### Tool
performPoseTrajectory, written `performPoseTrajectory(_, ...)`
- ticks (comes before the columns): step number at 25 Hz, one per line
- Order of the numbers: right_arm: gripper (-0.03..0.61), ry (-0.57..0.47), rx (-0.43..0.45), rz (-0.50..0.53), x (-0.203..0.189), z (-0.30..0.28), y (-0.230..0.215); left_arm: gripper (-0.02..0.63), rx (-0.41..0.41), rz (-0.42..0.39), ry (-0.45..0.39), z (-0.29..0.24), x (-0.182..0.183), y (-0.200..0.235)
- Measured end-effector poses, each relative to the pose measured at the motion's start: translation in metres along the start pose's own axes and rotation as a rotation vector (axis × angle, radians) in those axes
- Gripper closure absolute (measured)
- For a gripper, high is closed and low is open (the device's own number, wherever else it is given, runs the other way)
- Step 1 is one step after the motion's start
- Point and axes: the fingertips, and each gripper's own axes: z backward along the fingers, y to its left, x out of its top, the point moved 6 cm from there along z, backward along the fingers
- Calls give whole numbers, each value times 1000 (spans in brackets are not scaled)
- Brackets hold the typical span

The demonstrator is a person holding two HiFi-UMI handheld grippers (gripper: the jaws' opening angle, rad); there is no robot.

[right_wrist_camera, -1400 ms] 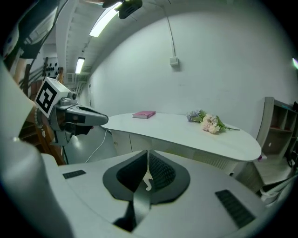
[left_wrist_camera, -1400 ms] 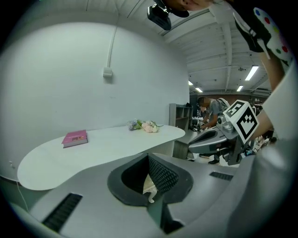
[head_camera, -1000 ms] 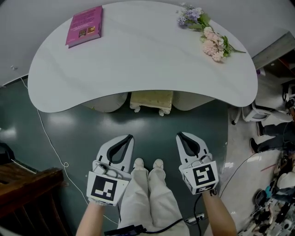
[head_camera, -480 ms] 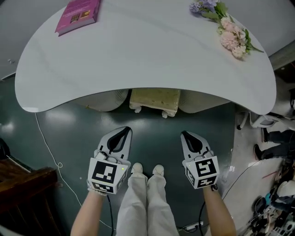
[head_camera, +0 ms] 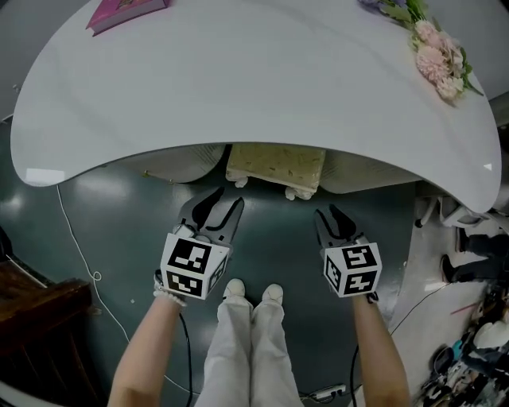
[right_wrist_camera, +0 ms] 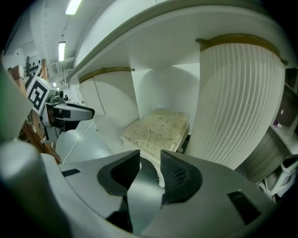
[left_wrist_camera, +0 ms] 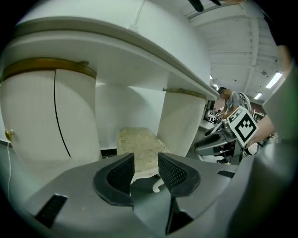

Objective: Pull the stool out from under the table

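no readable text anywhere, print on pink book (head_camera: 119,12) too small

- From the head: looks steeply down on the white tabletop (head_camera: 254,79) and the dark floor (head_camera: 119,230), from well above both.
- From the left gripper view: sits low, faces in under the tabletop, near the stool (left_wrist_camera: 137,143), slightly from its left.
- From the right gripper view: sits equally low, faces the same gap from the right.
- Common to all three: the stool between two white pedestals (right_wrist_camera: 237,102).
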Motion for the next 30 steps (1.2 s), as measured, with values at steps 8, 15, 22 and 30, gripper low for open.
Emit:
performPoseTrajectory(8, 346, 41, 2, -60, -2, -52, -22, 393, -12, 12, 98, -58, -28, 26)
performPoseTrajectory(15, 315, 90, 13, -35, -12, -86, -35, 354, -1, -4, 151, -93, -40, 47)
performPoseTrajectory(22, 299, 91, 19, -64, -20, -112, -39, 341, 28, 11, 199, -116, -59, 63)
performPoseTrajectory(30, 287, 103, 33, -50, -24, -128, -36, 325, 14, 5, 237, -132, -73, 74)
